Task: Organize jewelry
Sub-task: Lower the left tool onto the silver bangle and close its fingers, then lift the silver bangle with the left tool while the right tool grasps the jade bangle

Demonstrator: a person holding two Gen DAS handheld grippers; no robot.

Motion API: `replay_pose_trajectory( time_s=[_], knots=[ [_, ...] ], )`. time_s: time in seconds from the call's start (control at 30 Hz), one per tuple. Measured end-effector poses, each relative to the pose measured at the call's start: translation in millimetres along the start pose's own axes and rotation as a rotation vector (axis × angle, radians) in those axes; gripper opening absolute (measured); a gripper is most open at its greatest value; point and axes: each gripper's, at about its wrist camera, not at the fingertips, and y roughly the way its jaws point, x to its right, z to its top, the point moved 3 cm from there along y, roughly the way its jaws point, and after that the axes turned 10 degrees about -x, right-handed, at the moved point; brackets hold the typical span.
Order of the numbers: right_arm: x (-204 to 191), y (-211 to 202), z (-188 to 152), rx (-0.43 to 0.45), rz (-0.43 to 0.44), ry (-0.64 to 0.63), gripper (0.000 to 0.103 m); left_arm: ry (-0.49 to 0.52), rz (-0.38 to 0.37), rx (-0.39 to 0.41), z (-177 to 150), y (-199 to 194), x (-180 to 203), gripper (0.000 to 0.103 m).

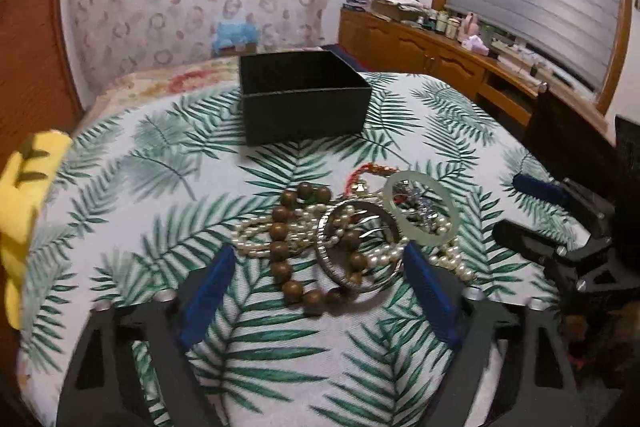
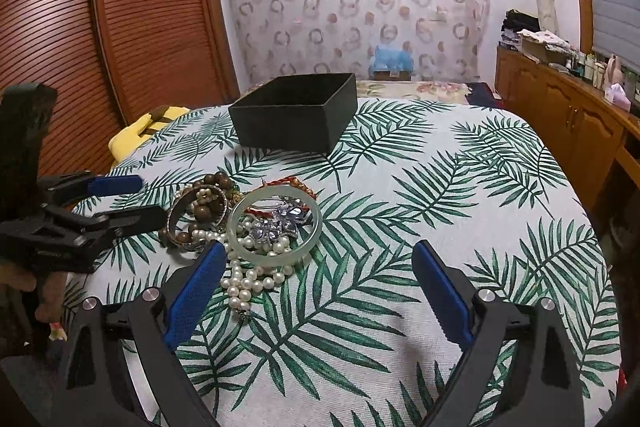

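Note:
A tangled heap of jewelry lies on the leaf-print tablecloth [image 1: 160, 167]: a brown wooden bead bracelet [image 1: 279, 251], a silver bangle [image 1: 325, 257], white pearls [image 2: 244, 283], a pale jade bangle [image 2: 276, 257], a blue-stone brooch [image 2: 280, 221] and a red cord [image 1: 372, 171]. Behind the heap stands an open black box [image 1: 304, 115] [image 2: 288, 127]. My left gripper [image 1: 318, 249] is low over the heap, open, with the bead bracelet and silver bangle between its blue pads. My right gripper [image 2: 319, 247] is open to the right of the heap over bare cloth, its left pad beside the pearls.
A yellow soft thing [image 1: 24, 195] lies off the table's left edge. A wooden cabinet [image 2: 560, 115] with clutter on top runs along the right wall. A louvred wooden door [image 2: 100, 27] stands at the left. A bed with a floral cover lies behind the table.

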Motion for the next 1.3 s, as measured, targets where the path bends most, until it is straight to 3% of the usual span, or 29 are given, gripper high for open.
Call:
replay_pose_trajectory(
  time_s=[0.13, 0.37, 0.5, 0.77, 0.83, 0.93, 1.3],
  knots=[
    [1.5, -0.1, -0.2, 0.005, 0.001, 0.007, 0.095, -0.007, -0.044, -0.03, 4.8, 10.8, 0.9, 0.037],
    [1.9, 1.0, 1.6, -0.02, 0.04, 0.01, 0.095, -0.04, -0.077, -0.054, 11.6, 20.3, -4.4, 0.022],
    [-0.3, 0.4, 5.1, -0.023, 0.042, -0.001, 0.089, -0.038, -0.067, -0.051, 11.5, 21.0, -5.8, 0.007],
    [-2.5, 2.9, 15.5, -0.031, 0.03, -0.037, 0.085, -0.049, -0.058, 0.025, 12.1, 2.5, -7.0, 0.005],
    [-2.4, 6.0, 21.7, -0.051, 0.059, -0.047, 0.069, -0.047, -0.055, 0.046, 14.5, -2.8, -6.7, 0.005],
    [-2.6, 11.3, 30.2, -0.06, 0.068, -0.072, 0.058, -0.044, -0.051, 0.072, 18.8, -8.8, -7.2, 0.005],
    [1.4, 51.4, 40.7, -0.178, 0.074, -0.126, 0.039, -0.021, -0.025, 0.105, 32.5, -13.9, -7.3, 0.005]
  ],
)
